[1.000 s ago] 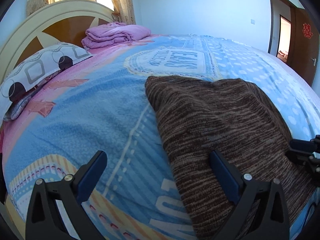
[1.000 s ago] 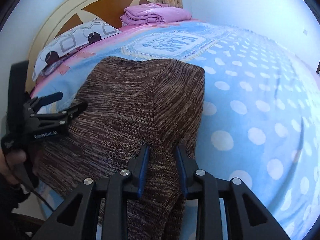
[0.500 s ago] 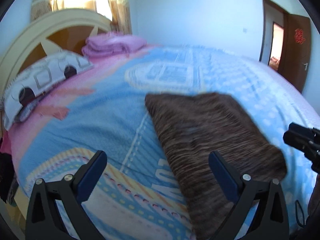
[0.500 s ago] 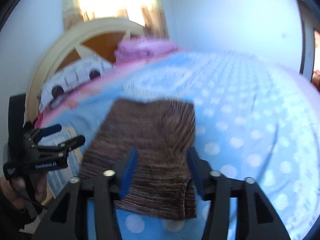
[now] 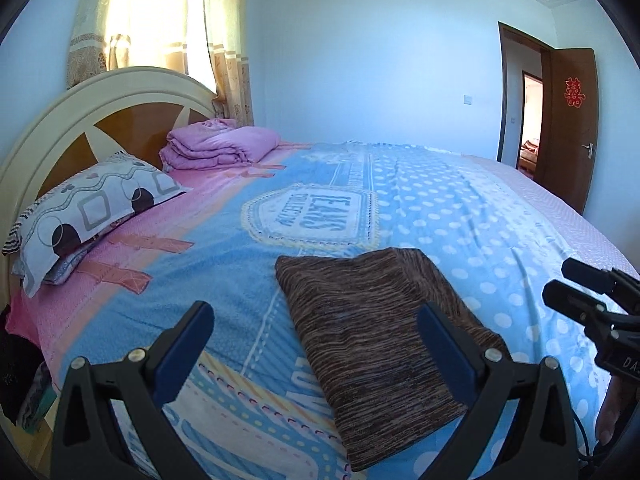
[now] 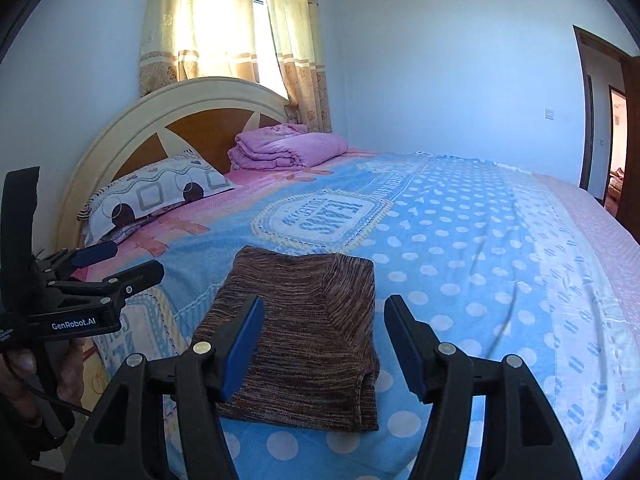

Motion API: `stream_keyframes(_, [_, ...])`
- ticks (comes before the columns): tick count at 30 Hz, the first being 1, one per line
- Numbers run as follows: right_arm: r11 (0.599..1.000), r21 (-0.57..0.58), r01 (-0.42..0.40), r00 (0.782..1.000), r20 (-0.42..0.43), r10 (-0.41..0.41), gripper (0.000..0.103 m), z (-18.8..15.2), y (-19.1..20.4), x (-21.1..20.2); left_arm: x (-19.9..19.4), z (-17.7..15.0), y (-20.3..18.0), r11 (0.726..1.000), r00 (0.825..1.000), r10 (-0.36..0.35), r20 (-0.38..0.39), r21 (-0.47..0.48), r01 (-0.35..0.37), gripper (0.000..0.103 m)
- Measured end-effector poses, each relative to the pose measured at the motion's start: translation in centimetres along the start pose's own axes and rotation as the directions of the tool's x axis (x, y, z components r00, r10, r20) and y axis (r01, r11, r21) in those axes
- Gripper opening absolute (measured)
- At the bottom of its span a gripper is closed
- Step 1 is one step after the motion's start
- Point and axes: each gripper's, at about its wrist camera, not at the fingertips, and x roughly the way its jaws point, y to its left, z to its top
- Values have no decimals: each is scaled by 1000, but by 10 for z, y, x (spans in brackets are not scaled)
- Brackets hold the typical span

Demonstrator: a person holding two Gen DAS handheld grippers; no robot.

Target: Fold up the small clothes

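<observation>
A folded brown knit garment (image 6: pixel 304 340) lies flat on the blue dotted bedspread (image 6: pixel 480 260), near the edge of the bed closest to the cameras and just this side of the oval lettered emblem (image 6: pixel 320 220) printed on the cover. Relative to the garment, the right gripper (image 6: pixel 324 344) hangs above its near edge with its jaws parted; they have just been opening, and nothing is caught between the blue pads (image 6: pixel 244 344), which stand clear of the cloth. The left gripper (image 5: pixel 316 344) hovers off the garment's left side, its jaws spread wide and empty, one finger over bare bedspread and the other over the knit without pressing on it. In the right wrist view the left gripper shows from the side, to the left of the garment, with a hand (image 6: pixel 24 364) around its grip; in the left wrist view the right gripper's tips show at the garment's right. Well beyond the garment, toward the headboard (image 6: pixel 160 120), a patterned pillow (image 6: pixel 160 196) lies beside a folded pink blanket (image 6: pixel 288 148). Behind the headboard a curtain (image 6: pixel 232 28) glows with daylight. Far to the garment's right an open brown door (image 5: pixel 568 120) stands against the pale wall.
</observation>
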Motion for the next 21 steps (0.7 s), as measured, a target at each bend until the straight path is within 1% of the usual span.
stream_keyframes(8, [1000, 0, -16, 1000, 9, 16, 64, -2, 2, -7, -3, 0, -8, 1000, 1000, -1, 3, 18, 1, 103])
stream_keyframes(21, [1000, 16, -27, 1000, 9, 27, 64, -2, 2, -9, -5, -1, -9, 1000, 1000, 2, 1, 14, -2, 103])
